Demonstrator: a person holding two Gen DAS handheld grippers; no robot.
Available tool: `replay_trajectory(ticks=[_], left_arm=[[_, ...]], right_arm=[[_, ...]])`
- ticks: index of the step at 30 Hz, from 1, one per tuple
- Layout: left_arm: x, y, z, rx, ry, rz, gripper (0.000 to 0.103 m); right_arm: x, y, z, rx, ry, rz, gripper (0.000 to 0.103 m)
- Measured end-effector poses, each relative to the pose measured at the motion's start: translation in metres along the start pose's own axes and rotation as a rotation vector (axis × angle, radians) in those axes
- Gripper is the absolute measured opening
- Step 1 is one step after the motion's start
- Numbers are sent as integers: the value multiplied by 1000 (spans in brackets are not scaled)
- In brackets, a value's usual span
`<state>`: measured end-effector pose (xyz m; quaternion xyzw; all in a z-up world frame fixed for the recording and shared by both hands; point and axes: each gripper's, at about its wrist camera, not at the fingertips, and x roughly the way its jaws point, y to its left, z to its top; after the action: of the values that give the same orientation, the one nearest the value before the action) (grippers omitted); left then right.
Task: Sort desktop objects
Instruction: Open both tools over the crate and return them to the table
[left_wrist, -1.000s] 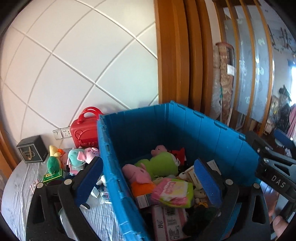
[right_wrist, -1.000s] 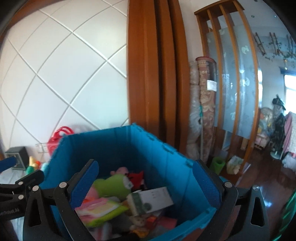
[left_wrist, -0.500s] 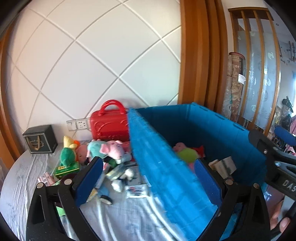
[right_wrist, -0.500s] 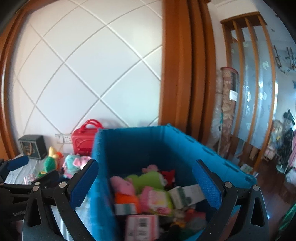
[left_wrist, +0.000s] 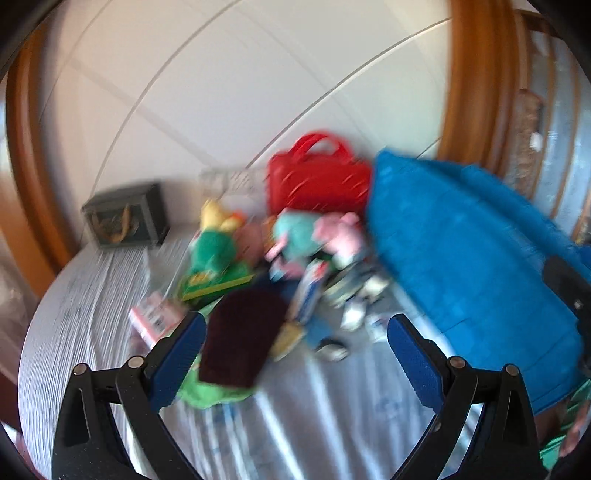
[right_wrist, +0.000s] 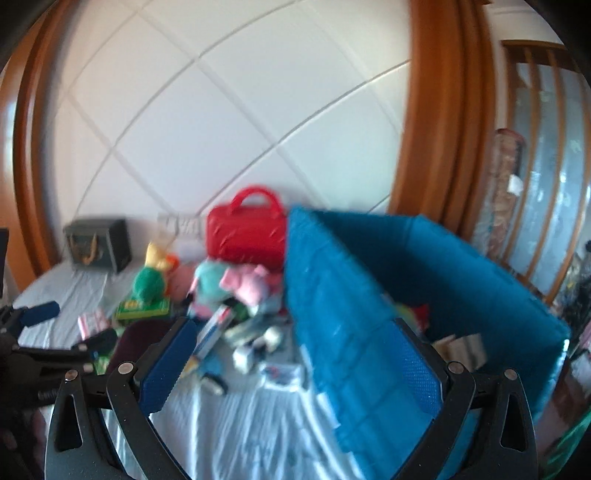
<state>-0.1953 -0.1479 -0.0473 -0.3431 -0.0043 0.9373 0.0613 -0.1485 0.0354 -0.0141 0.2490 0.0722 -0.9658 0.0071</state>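
Both views are blurred by motion. A blue crate (left_wrist: 461, 258) (right_wrist: 369, 295) stands on the right of the cloth-covered table, with several items inside. A pile of plush toys and small boxes (left_wrist: 280, 251) (right_wrist: 221, 291) lies left of it, with a dark maroon pad (left_wrist: 243, 336) in front. My left gripper (left_wrist: 295, 347) is open and empty, above the table near the pile. My right gripper (right_wrist: 295, 354) is open and empty, over the crate's left wall. The left gripper also shows at the left edge of the right wrist view (right_wrist: 37, 332).
A red toy case (left_wrist: 317, 181) (right_wrist: 247, 229) stands against the white tiled wall behind the pile. A dark green box (left_wrist: 125, 214) (right_wrist: 98, 243) sits at the back left. The striped tablecloth (left_wrist: 325, 413) shows in front. A wooden door frame (right_wrist: 436, 129) rises behind the crate.
Both grippers have swung left, from over the crate's inside toward the pile on the table. The crate has shifted to the right in both views. Both stay open and empty.
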Motion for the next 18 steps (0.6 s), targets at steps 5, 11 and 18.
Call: replay_trajectory(ticks=[5, 11, 18], left_arm=[[50, 30, -29, -38, 130, 31, 100], [120, 17, -61, -21, 279, 17, 100], [181, -14, -85, 19, 364, 8, 100]], right_arm=[[54, 24, -32, -21, 162, 42, 103], [120, 17, -79, 1, 311, 69, 103], [191, -1, -130, 54, 449, 78, 103]])
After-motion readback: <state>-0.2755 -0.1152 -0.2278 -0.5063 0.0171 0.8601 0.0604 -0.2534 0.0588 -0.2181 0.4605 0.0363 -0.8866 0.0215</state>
